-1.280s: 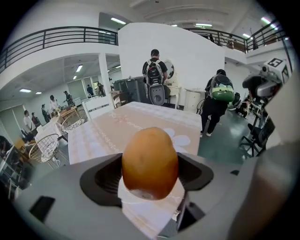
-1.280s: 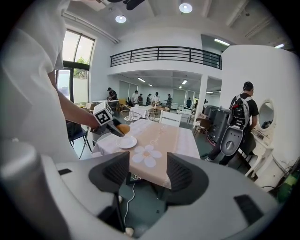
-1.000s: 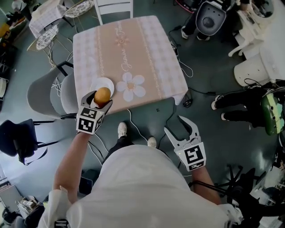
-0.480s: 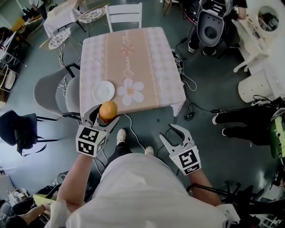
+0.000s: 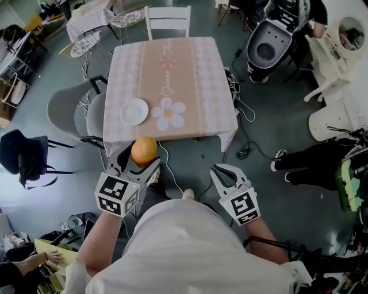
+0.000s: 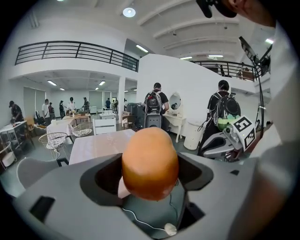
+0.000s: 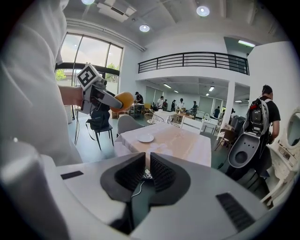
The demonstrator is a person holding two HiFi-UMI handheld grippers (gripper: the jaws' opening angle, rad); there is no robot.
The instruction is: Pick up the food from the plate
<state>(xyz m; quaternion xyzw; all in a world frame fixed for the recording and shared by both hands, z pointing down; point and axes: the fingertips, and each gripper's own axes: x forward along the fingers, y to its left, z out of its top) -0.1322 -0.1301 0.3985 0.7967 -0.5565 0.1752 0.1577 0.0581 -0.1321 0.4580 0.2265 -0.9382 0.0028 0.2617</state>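
A round orange piece of food sits between the fingers of my left gripper, which is shut on it and holds it in the air past the table's near edge. In the left gripper view the food fills the jaws. The white plate lies bare on the table, near its left front corner. My right gripper hangs over the floor to the right; its jaws have just been closing to a thin slit with nothing between them. The right gripper view shows the plate and the held food.
Two grey chairs stand against the table's left side, a white chair at its far end, a black chair further left. Cables trail on the floor. A seated person's legs reach in from the right.
My left gripper has drawn the food back from over the plate, off the table towards my body and upward. The right gripper's jaws went from wide open to nearly touching.
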